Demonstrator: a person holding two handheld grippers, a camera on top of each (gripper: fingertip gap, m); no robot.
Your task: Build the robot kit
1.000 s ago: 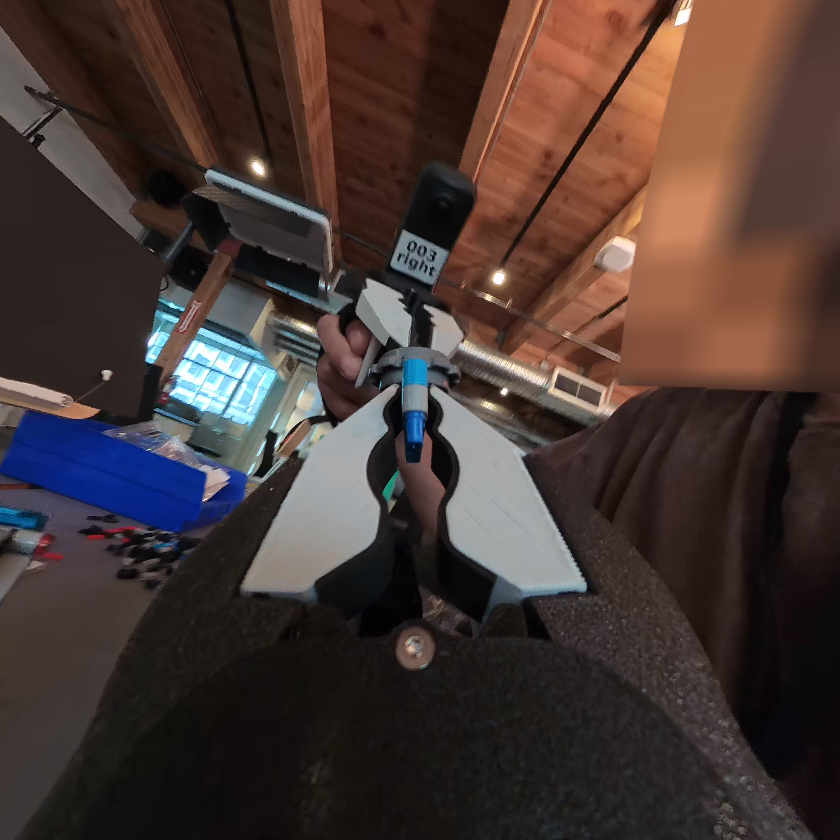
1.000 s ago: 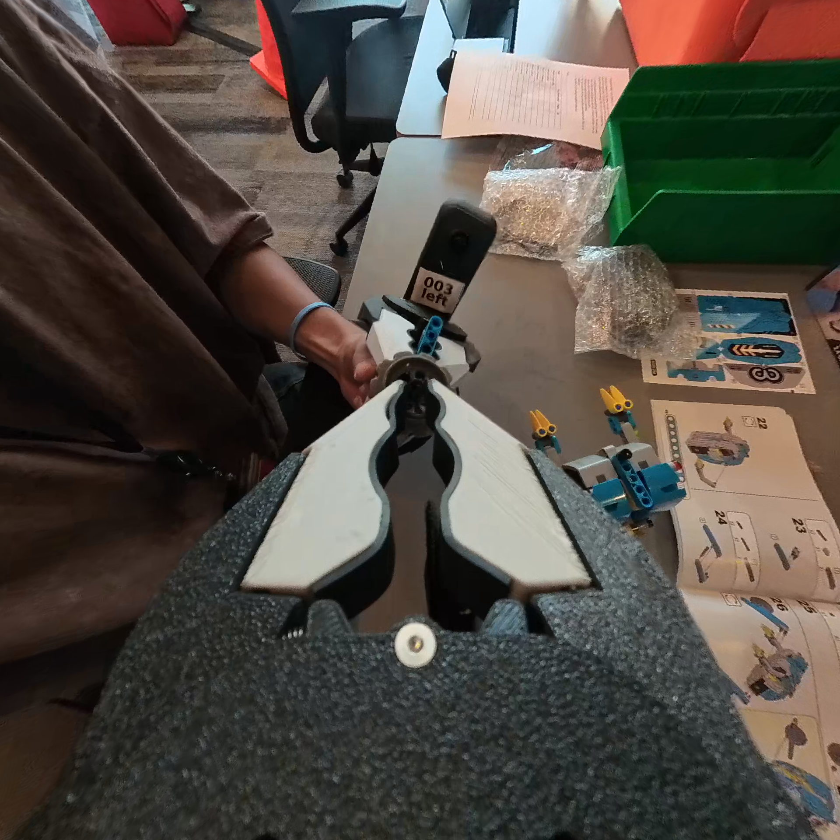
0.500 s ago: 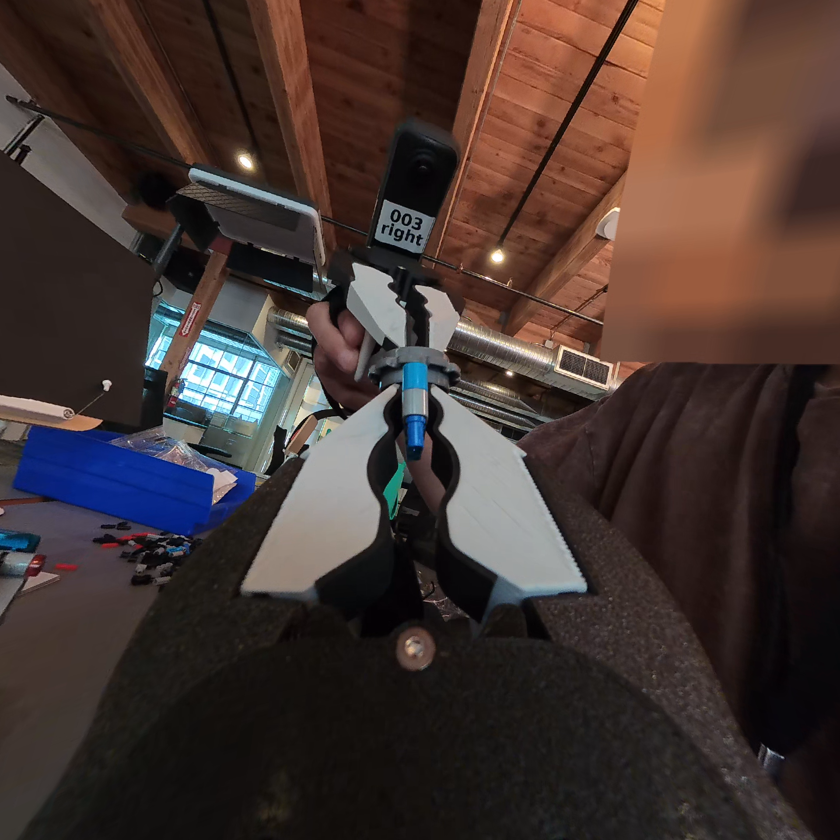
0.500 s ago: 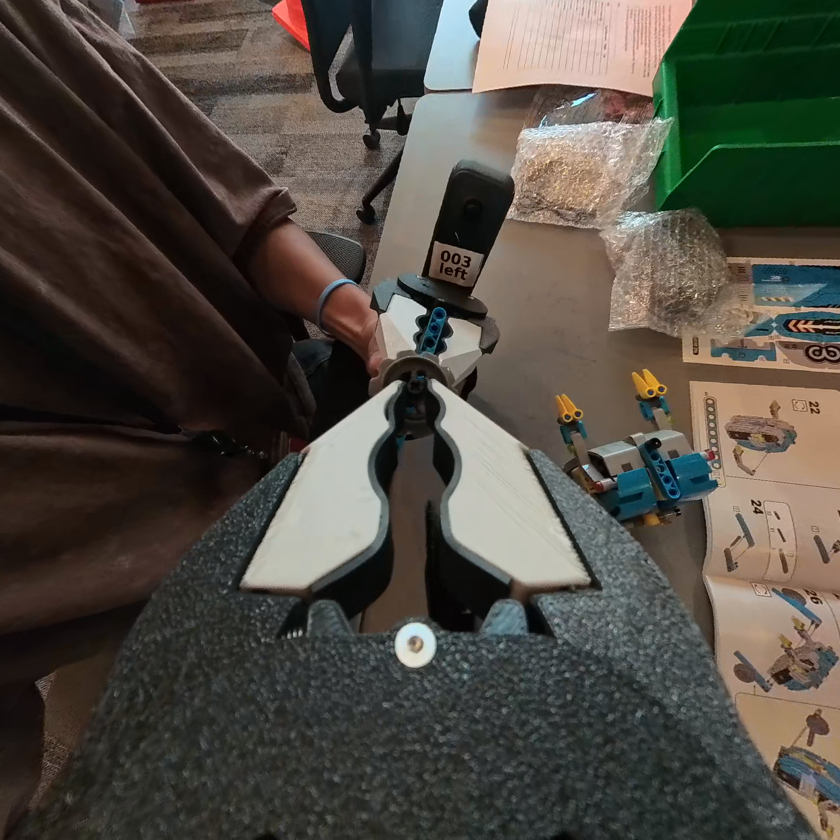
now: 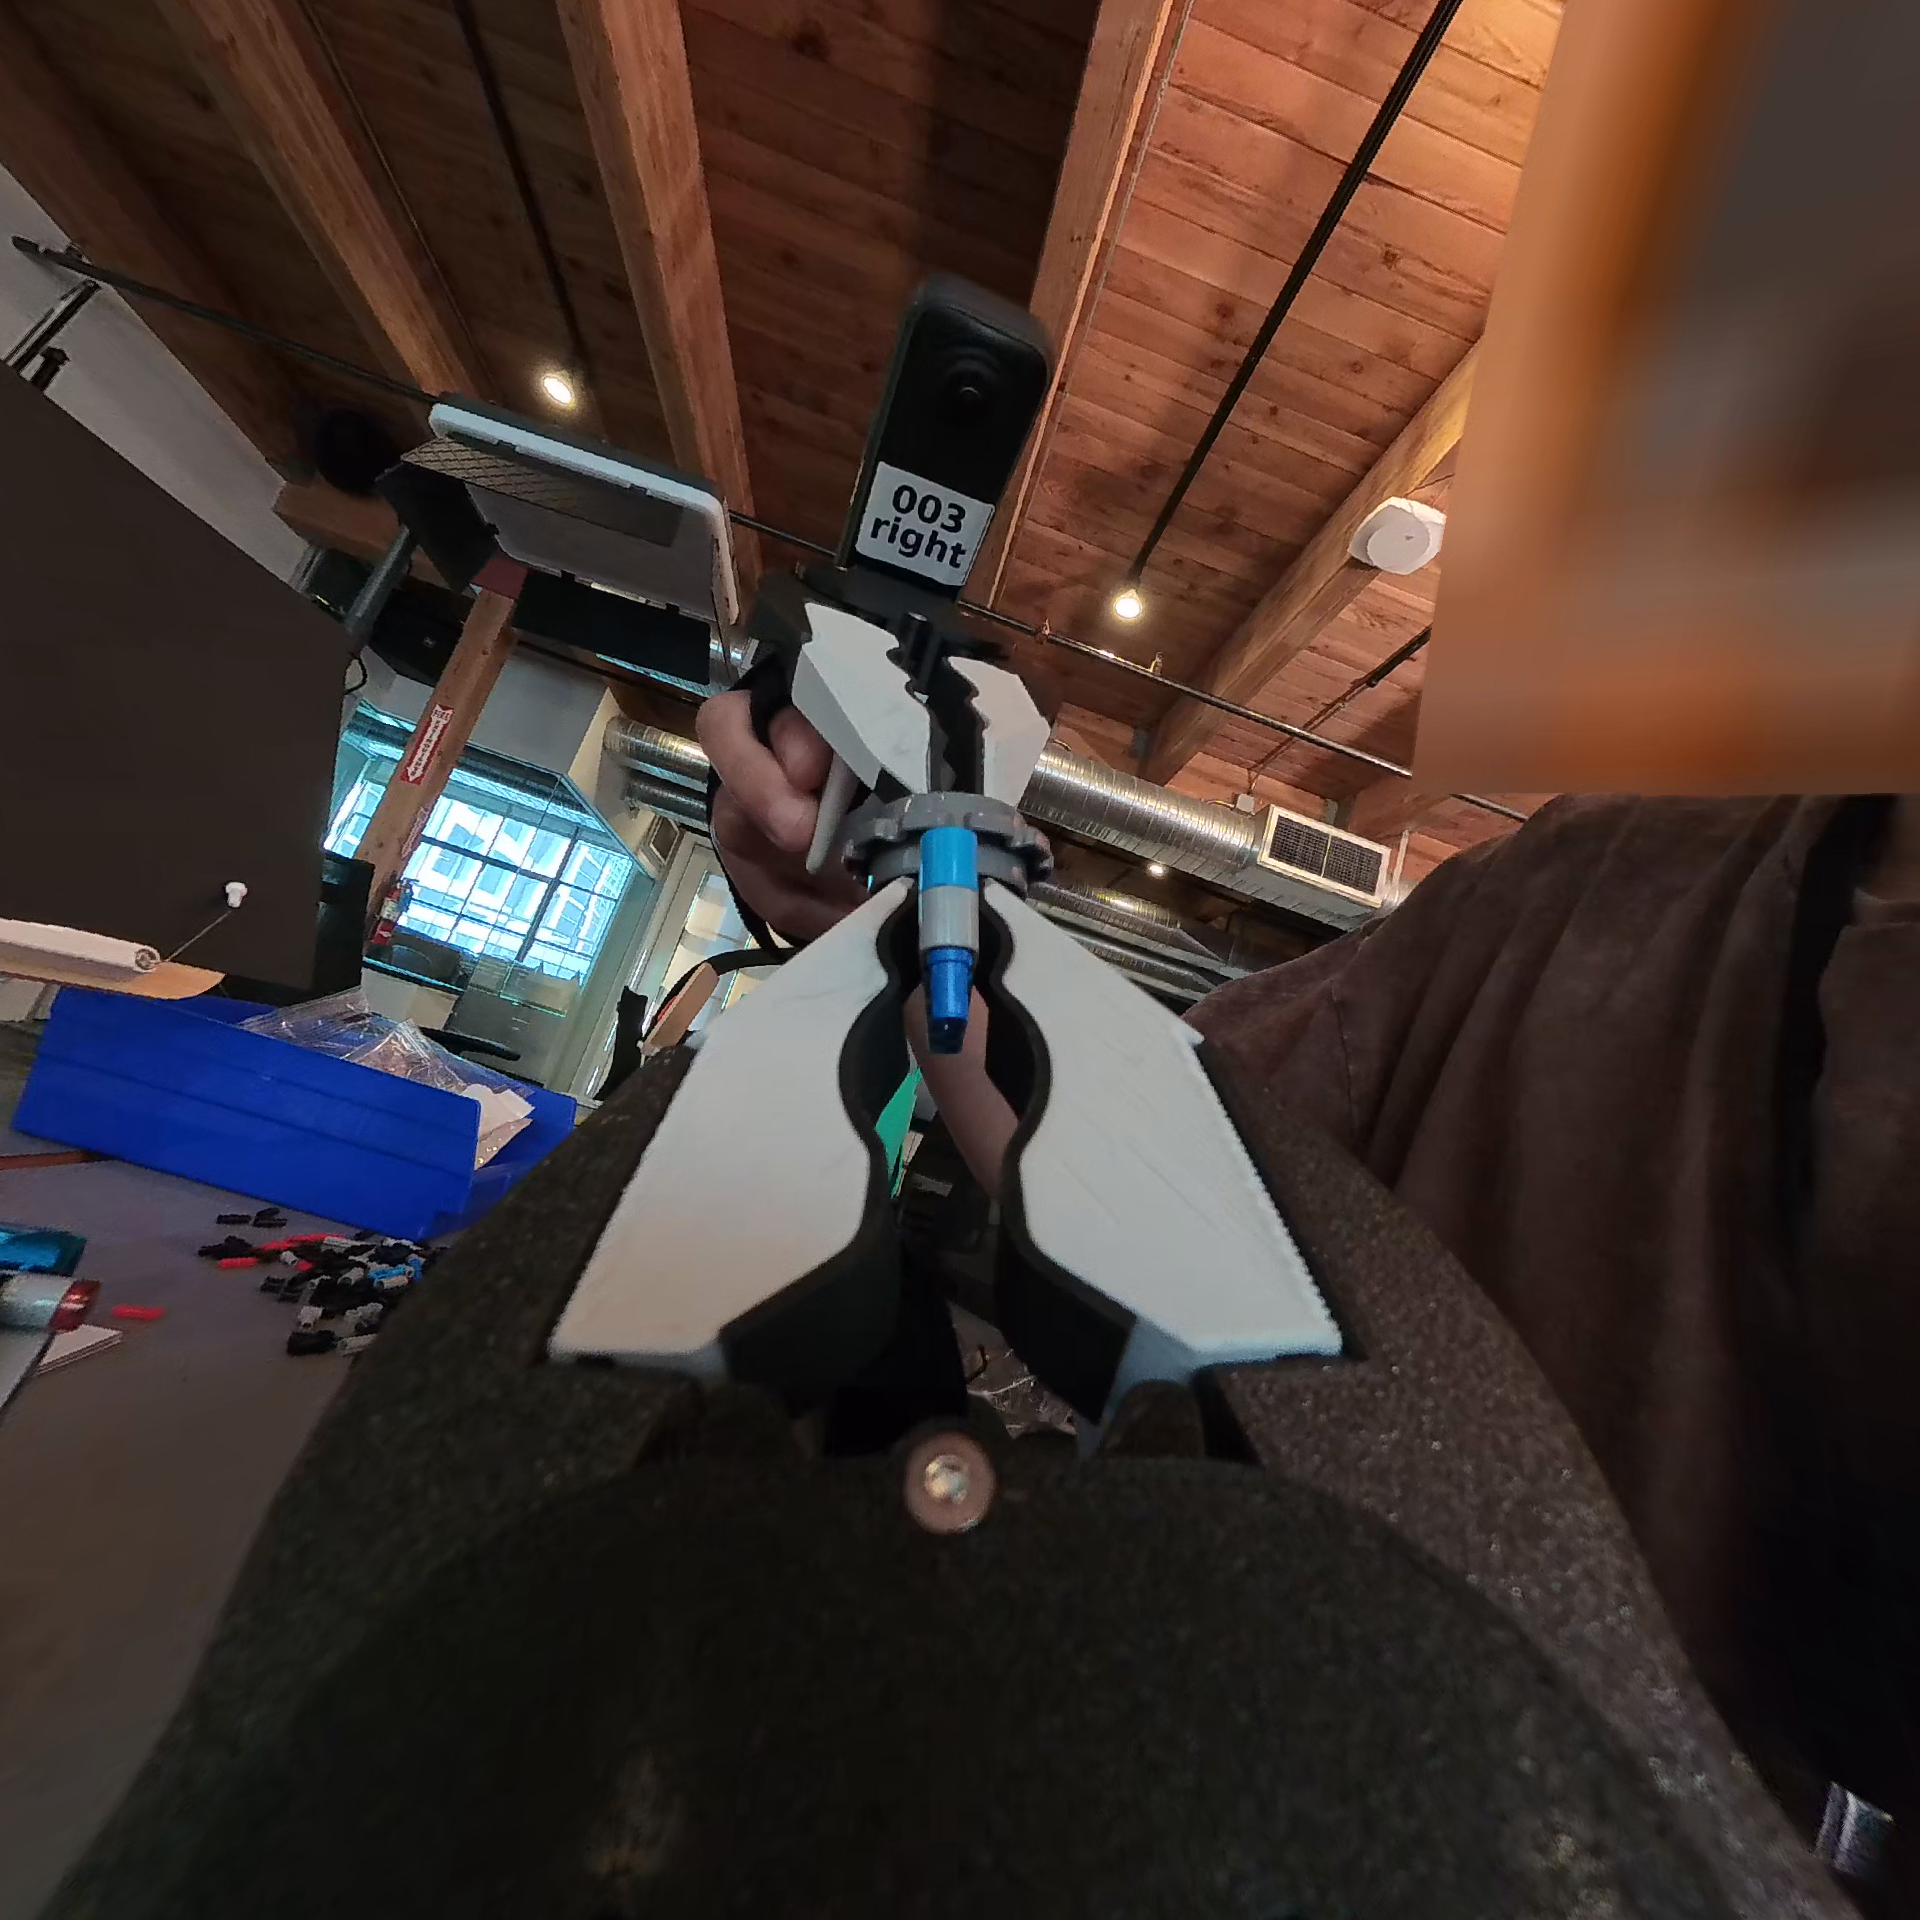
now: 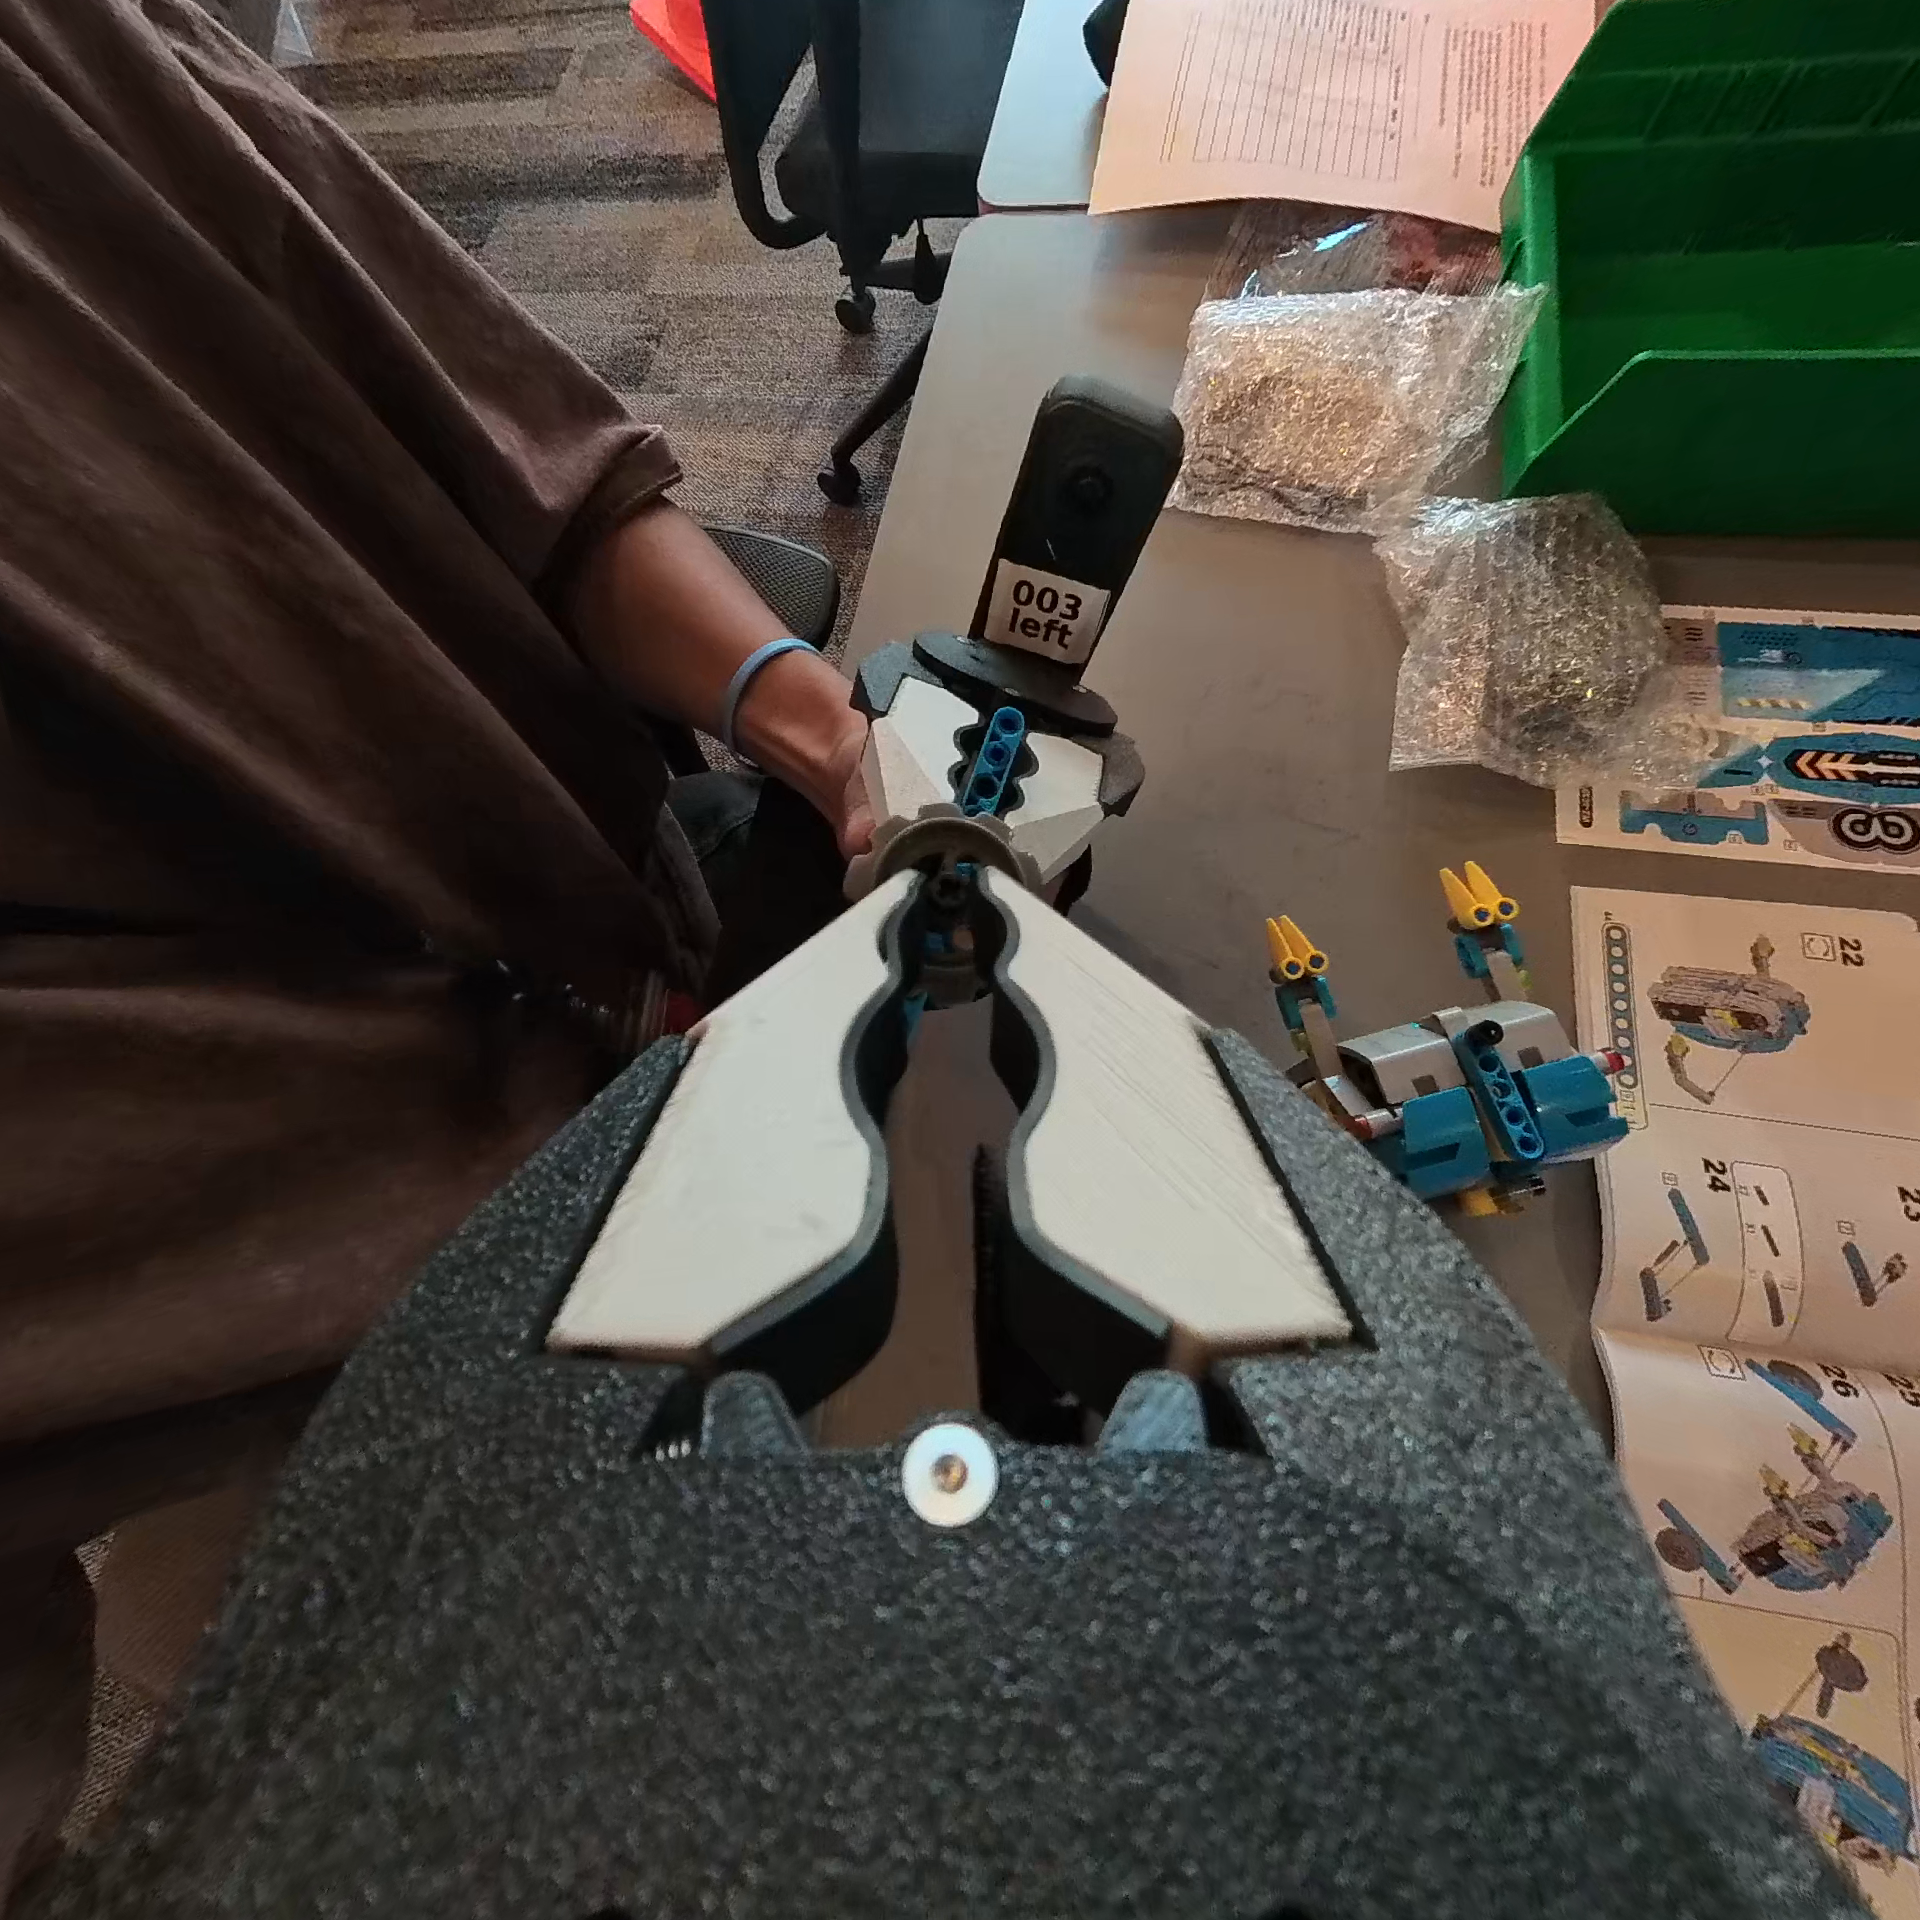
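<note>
My left gripper (image 5: 940, 899) is shut on a blue and grey toy-brick piece (image 5: 943, 935); in the right wrist view it shows as a blue beam with holes (image 6: 995, 756) between the left gripper's (image 6: 971, 831) fingers. My right gripper (image 6: 945, 883) faces it tip to tip, shut on a small dark and blue piece (image 6: 938, 935). A grey gear (image 5: 940, 821) sits between the two sets of tips, also in the right wrist view (image 6: 935, 844). The right gripper (image 5: 914, 805) shows opposite in the left wrist view. Both are held in the air off the table's edge.
On the grey table (image 6: 1195, 727) stand a blue and grey toy model with yellow claws (image 6: 1455, 1081), open instruction pages (image 6: 1766, 1039), two bubble-wrap bags (image 6: 1340, 395), a green bin (image 6: 1714, 312). A blue bin (image 5: 249, 1112) and loose small pieces (image 5: 332, 1268) lie left. A person's brown shirt is close. My two grippers' fingertips are within a few centimetres of each other.
Both grippers stay shut and tip to tip. The right gripper now shows a little higher and nearer in the left wrist view; the table things have shifted only slightly.
</note>
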